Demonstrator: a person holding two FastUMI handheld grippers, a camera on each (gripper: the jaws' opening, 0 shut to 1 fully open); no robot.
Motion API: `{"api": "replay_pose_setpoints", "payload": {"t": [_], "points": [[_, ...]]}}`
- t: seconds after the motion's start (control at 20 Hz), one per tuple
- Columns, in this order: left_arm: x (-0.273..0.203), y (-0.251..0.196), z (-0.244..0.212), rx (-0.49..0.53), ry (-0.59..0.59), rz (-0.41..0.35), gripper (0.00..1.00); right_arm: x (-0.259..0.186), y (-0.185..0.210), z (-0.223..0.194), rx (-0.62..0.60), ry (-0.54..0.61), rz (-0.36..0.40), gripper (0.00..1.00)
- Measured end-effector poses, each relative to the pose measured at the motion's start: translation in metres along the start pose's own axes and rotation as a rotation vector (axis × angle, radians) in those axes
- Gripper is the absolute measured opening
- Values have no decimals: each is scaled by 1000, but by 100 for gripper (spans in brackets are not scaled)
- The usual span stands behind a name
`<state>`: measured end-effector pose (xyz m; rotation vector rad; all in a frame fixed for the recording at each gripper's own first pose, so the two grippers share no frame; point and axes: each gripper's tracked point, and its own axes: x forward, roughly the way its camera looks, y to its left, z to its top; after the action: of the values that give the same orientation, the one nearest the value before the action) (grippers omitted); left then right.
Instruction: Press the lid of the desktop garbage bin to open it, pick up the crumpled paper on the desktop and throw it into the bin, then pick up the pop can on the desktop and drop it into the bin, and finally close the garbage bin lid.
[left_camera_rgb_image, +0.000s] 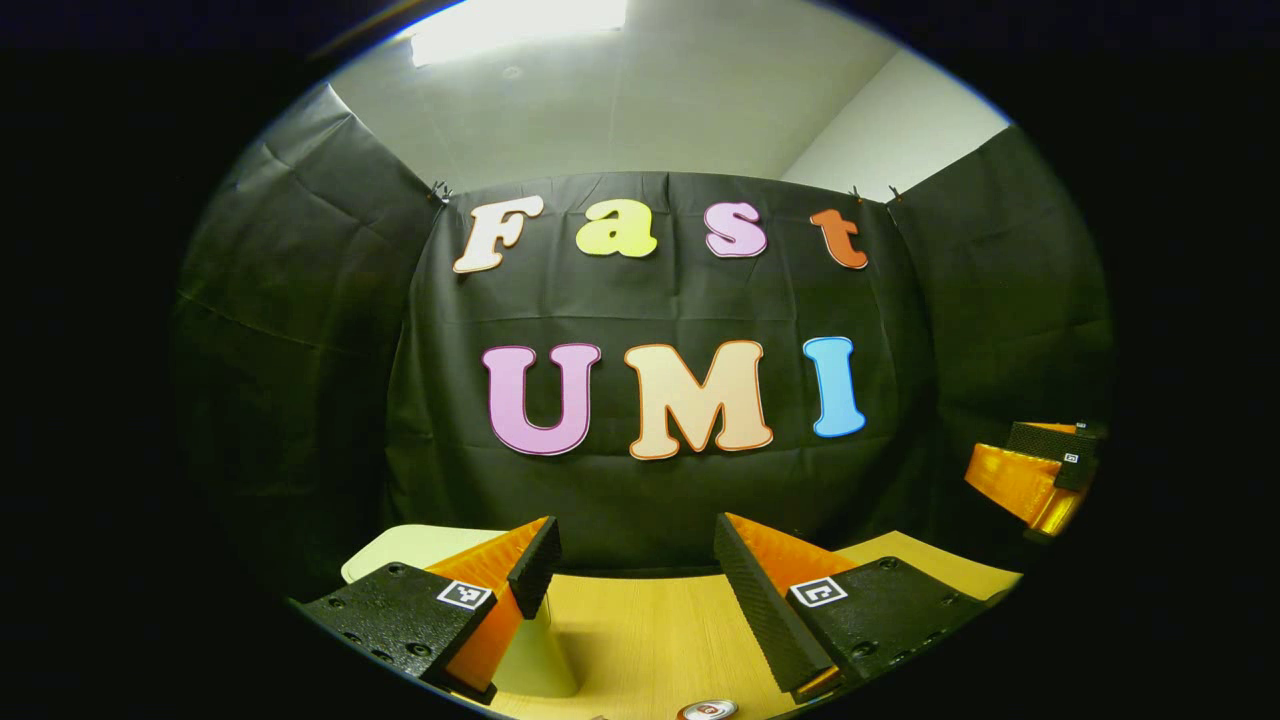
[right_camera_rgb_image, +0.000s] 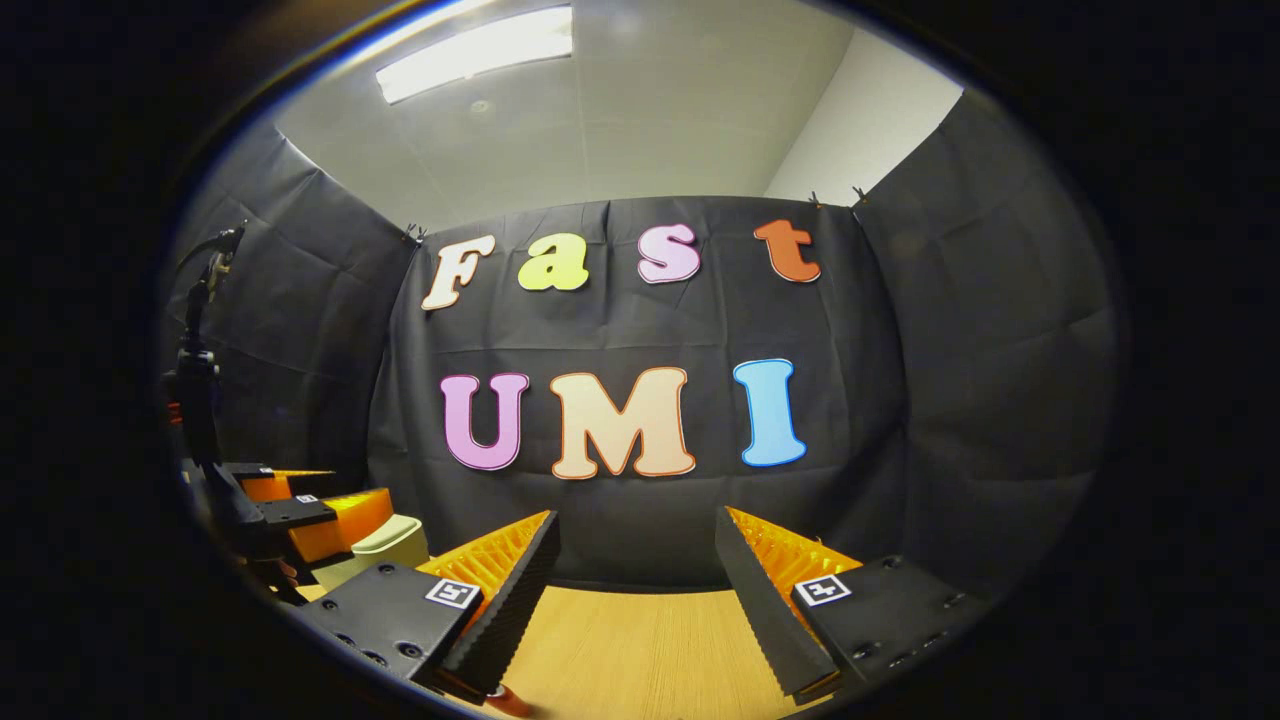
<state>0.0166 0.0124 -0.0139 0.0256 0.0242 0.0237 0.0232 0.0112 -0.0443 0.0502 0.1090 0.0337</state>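
At the near edge of the left gripper view, the pop can (left_camera_rgb_image: 707, 710) is seen by its top, on the worktop (left_camera_rgb_image: 640, 630) before the left tongs (left_camera_rgb_image: 632, 570), which are spread and empty. Light, smooth and easily dented, it is best gripped across its wall. The bin (left_camera_rgb_image: 420, 548) stands beyond, left. The right tongs (right_camera_rgb_image: 640, 575) are likewise released.

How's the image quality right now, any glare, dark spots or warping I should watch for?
Left gripper view: ceiling light blown out at the top, fisheye bends the wall, desk evenly lit, can cut off at the bottom edge. Right gripper view: light strip glares, left edge dark around the other tongs, bin partly hidden behind them.
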Motion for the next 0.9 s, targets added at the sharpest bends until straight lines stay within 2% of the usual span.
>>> {"api": "replay_pose_setpoints", "payload": {"t": [0.1,0.35,0.4,0.45,0.6,0.65,0.9], "points": [[-1,0,0,-2,3,-6,90,-1,1,0,-9,0,2,98],[-2,-4,3,2,3,-38,51,-3,3,-4,-21,2,9,98],[-1,-3,4,3,1,-40,49,-3,3,-4,-23,5,9,98],[-3,-1,4,7,2,-31,42,-5,3,-6,-25,10,9,98],[-4,21,4,40,6,43,14,-6,4,-7,-28,15,14,98],[-4,26,4,44,8,52,0,-6,4,-6,-29,12,15,98],[-2,63,4,68,15,140,0,-7,8,-7,-34,15,26,98]]}}
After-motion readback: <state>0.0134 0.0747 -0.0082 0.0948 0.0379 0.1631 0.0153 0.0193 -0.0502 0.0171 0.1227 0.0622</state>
